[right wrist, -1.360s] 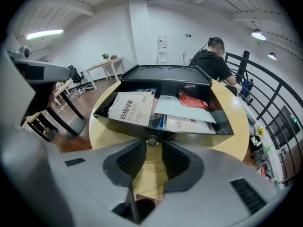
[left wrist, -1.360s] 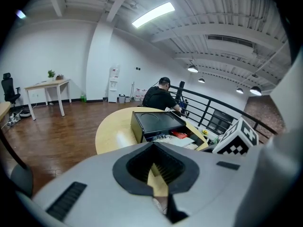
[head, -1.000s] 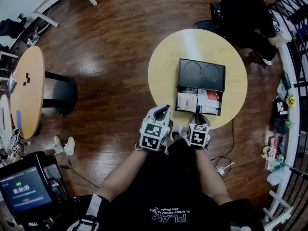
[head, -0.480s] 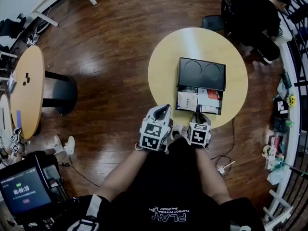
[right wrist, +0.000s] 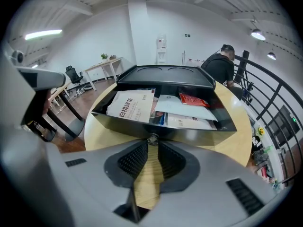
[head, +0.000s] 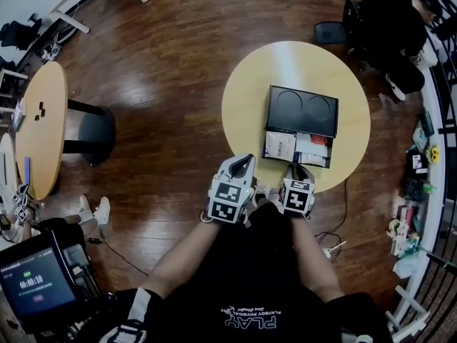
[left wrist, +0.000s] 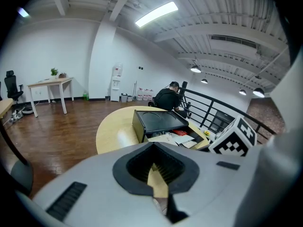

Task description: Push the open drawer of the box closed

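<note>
A black box (head: 301, 111) with two round recesses in its top sits on a round yellow table (head: 246, 98). Its drawer (head: 296, 148) stands pulled out toward me, filled with papers and booklets (right wrist: 130, 105). My right gripper (head: 295, 170) is shut, and its tips rest at the small knob (right wrist: 152, 139) in the middle of the drawer front (right wrist: 199, 132). My left gripper (head: 246, 158) is also shut and holds nothing. It hovers at the table's near edge, left of the drawer, with the box (left wrist: 158, 119) ahead and to its right.
A person in black (head: 389, 20) sits beyond the table's far right. Black railings (head: 435, 213) and clutter line the right side. Another round table (head: 39, 127) with a dark stool (head: 96, 138) stands far left on the wooden floor. A screen (head: 32, 284) is at lower left.
Both grippers and the drawer stay as they were. The view has shifted slightly, and the seated person at the back has moved a little to the right.
</note>
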A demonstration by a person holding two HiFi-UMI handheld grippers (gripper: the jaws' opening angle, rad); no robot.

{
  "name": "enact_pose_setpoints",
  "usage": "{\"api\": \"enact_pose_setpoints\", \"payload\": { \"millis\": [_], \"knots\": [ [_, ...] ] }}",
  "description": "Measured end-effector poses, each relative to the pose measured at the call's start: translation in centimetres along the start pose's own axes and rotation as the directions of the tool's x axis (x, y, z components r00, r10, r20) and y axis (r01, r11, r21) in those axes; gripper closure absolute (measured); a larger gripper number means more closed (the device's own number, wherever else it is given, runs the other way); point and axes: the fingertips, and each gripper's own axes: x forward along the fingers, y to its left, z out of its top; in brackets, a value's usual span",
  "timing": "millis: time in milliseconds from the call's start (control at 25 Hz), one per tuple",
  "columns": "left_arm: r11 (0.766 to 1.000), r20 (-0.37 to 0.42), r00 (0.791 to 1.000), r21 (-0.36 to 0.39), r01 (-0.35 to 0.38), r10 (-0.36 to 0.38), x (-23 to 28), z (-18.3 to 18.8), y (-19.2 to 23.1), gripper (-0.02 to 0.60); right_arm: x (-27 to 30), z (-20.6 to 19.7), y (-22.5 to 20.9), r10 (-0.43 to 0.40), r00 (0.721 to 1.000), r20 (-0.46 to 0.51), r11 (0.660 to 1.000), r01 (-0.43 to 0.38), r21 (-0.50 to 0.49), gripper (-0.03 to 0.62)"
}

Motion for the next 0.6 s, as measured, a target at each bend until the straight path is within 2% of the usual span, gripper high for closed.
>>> {"api": "enact_pose_setpoints", "payload": {
  "millis": [600],
  "knots": [
    [1.0,0.006,1.0,-0.009,-0.03,0.03,1.2,0.8,0.5,0.584,1.7,2.3,-1.1,0.017,1.0,0.003,1.0,-0.017,-0.021,0.52]
  ]
}}
